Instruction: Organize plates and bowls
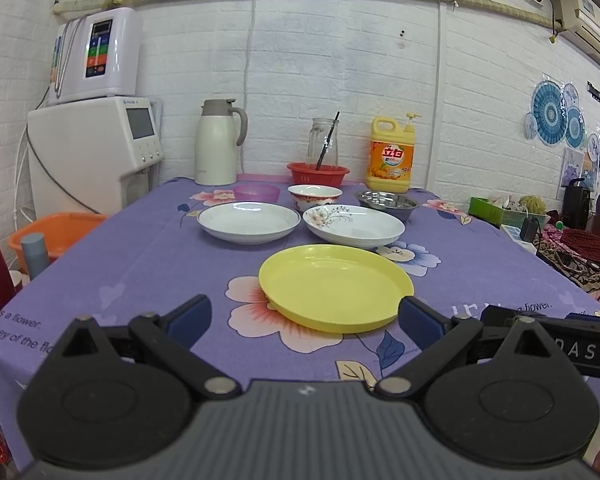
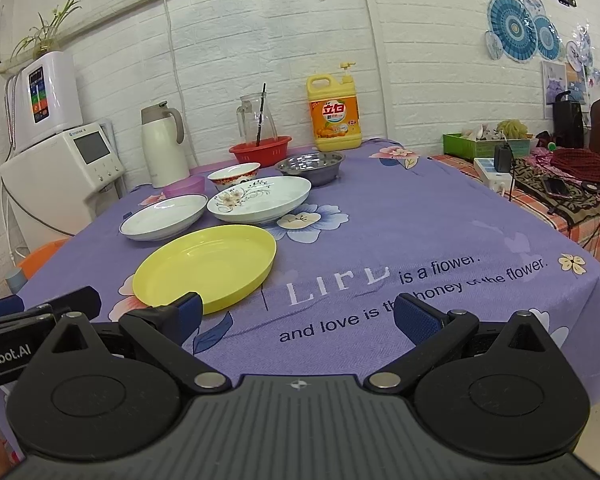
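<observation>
Left wrist view puts the yellow plate [image 1: 334, 286] in the lower centre of the frame, right ahead of my left gripper [image 1: 304, 316], whose jaws stand wide apart with nothing between them. The plate's near rim lies between the two blue pads [image 1: 190, 316], though I cannot tell whether the right pad touches it. My right gripper [image 2: 296, 314] is spread just as wide and empty over the printed lettering, with the plate at its lower left.

I judge that nothing is stacked yet, so the first move is probably this plate. To do it well I would bring one pad under the rim and one over it, close on the edge nearest me, and lift level; the plastic looks light and the rim shallow, so a skewed pinch could let it slip.

Behind it, in mid-frame, sit the plain white plate [image 1: 249, 222] and the floral plate [image 1: 354, 226] side by side, then the purple bowl [image 1: 257, 192], the patterned bowl [image 1: 315, 197] and the steel bowl [image 1: 387, 204], all crowded together. A red basket [image 1: 318, 172], glass jug [image 1: 323, 142], thermos [image 1: 217, 142] and detergent bottle [image 1: 392, 156] line the counter [image 1: 140, 264] at the wall, leaving little room to reach back there.
</observation>
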A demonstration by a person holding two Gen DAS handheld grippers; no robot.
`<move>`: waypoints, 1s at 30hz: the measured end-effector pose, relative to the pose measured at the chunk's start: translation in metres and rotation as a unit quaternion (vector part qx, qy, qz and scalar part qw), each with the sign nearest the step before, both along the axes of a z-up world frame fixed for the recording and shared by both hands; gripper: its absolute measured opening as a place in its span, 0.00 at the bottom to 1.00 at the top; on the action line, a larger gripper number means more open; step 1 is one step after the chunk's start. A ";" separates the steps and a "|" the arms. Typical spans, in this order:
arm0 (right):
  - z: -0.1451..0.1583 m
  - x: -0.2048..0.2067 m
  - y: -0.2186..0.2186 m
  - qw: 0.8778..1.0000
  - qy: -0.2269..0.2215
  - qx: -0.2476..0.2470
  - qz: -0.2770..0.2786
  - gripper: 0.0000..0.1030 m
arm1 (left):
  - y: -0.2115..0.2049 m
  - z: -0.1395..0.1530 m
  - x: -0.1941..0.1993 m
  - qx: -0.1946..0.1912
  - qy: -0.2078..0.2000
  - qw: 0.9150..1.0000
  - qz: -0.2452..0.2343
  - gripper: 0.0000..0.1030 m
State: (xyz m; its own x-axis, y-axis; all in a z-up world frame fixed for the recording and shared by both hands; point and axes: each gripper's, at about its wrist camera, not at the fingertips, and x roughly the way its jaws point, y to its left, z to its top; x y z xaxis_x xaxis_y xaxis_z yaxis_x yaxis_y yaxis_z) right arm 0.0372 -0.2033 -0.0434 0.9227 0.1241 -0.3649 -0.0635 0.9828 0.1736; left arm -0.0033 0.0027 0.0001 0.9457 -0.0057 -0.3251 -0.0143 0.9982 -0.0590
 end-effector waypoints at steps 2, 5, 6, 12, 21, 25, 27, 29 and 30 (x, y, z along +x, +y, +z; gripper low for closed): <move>0.000 0.000 0.000 1.000 0.000 -0.001 -0.001 1.00 | 0.001 0.000 0.001 -0.002 0.001 1.000 0.000 0.96; 0.000 0.001 0.000 1.000 0.001 0.000 0.001 1.00 | 0.001 0.000 0.001 -0.004 0.001 1.000 0.001 0.96; -0.001 0.000 0.000 1.000 0.001 0.000 0.001 1.00 | 0.001 0.000 0.001 -0.004 0.000 1.000 0.001 0.96; 0.000 0.000 0.000 1.000 0.001 0.001 0.001 1.00 | 0.001 -0.001 0.001 -0.008 0.000 1.000 0.000 0.96; -0.003 0.001 0.003 1.000 0.002 0.000 0.006 1.00 | 0.001 -0.002 0.000 -0.011 0.000 1.000 -0.001 0.96; -0.004 0.001 0.003 1.000 0.001 0.001 0.006 1.00 | 0.001 -0.002 0.000 -0.009 -0.001 1.000 -0.001 0.96; -0.004 0.001 0.003 1.000 0.002 0.001 0.006 1.00 | 0.001 -0.002 0.000 -0.009 0.000 1.000 -0.001 0.96; -0.005 0.000 0.004 1.000 0.002 0.002 0.005 1.00 | 0.002 -0.002 0.000 -0.010 0.000 1.000 -0.002 0.96; -0.005 0.000 0.003 1.000 0.002 0.002 0.005 1.00 | 0.002 -0.002 0.000 -0.010 0.000 1.000 -0.002 0.96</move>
State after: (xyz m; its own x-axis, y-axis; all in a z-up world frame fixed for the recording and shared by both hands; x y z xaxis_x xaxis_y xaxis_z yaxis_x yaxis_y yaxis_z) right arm 0.0375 -0.1999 -0.0480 0.9201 0.1350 -0.3676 -0.0733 0.9815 0.1770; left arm -0.0032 0.0045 -0.0023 0.9457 -0.0159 -0.3247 -0.0105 0.9968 -0.0794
